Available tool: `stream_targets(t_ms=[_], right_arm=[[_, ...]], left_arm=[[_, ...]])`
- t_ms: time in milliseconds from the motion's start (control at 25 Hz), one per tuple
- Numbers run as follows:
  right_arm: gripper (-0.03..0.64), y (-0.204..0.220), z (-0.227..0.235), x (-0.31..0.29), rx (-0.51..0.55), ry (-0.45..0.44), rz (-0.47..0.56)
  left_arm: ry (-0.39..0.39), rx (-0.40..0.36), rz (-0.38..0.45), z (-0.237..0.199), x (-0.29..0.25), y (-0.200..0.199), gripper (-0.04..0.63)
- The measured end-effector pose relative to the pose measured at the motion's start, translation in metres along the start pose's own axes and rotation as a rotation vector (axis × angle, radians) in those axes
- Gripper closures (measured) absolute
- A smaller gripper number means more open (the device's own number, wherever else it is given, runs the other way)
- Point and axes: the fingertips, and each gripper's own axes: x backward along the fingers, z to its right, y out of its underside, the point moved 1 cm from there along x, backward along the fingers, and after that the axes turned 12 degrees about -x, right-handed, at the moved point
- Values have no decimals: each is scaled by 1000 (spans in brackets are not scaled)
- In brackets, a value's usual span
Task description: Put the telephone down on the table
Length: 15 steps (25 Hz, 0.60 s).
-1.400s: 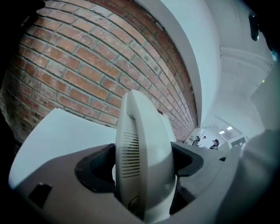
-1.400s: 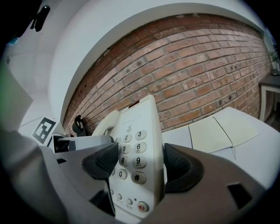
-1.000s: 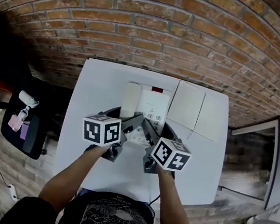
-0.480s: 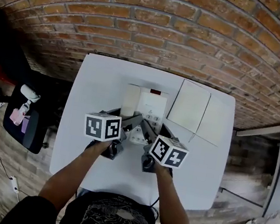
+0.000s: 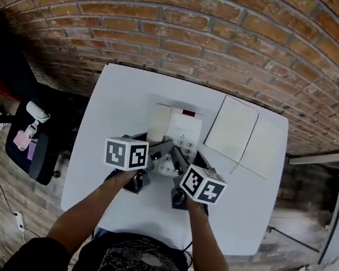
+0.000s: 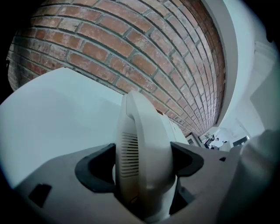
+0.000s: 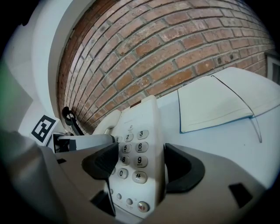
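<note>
A white desk telephone [image 5: 183, 130] sits at the middle of the white table [image 5: 123, 105], its handset [image 5: 158, 123] on its left side. Both grippers hold its near end. My left gripper [image 5: 159, 152] is shut on the handset [image 6: 142, 148], which fills the gap between the dark pads [image 6: 94, 168]. My right gripper [image 5: 175, 158] is shut on the keypad side [image 7: 135, 148], its pads pressing the body's edges. I cannot tell whether the telephone's underside touches the table.
An open white notebook [image 5: 246, 137] lies right of the telephone, also in the right gripper view [image 7: 218, 105]. A brick wall [image 5: 192, 33] runs behind the table. A dark chair [image 5: 30, 148] stands off the table's left edge.
Both grippers keep their hold on the telephone in about the same place. Only the head view has shifted slightly.
</note>
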Motion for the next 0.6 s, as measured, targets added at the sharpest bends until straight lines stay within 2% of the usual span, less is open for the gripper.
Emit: stream_targets(t_ms=[400, 600], right_arm=[[288, 2, 4, 0, -5, -2, 0], [288, -6, 3, 9, 16, 15, 38]], left_arm=[[17, -36, 3, 0, -3, 3, 207], [-26, -109, -6, 0, 3, 2, 206]])
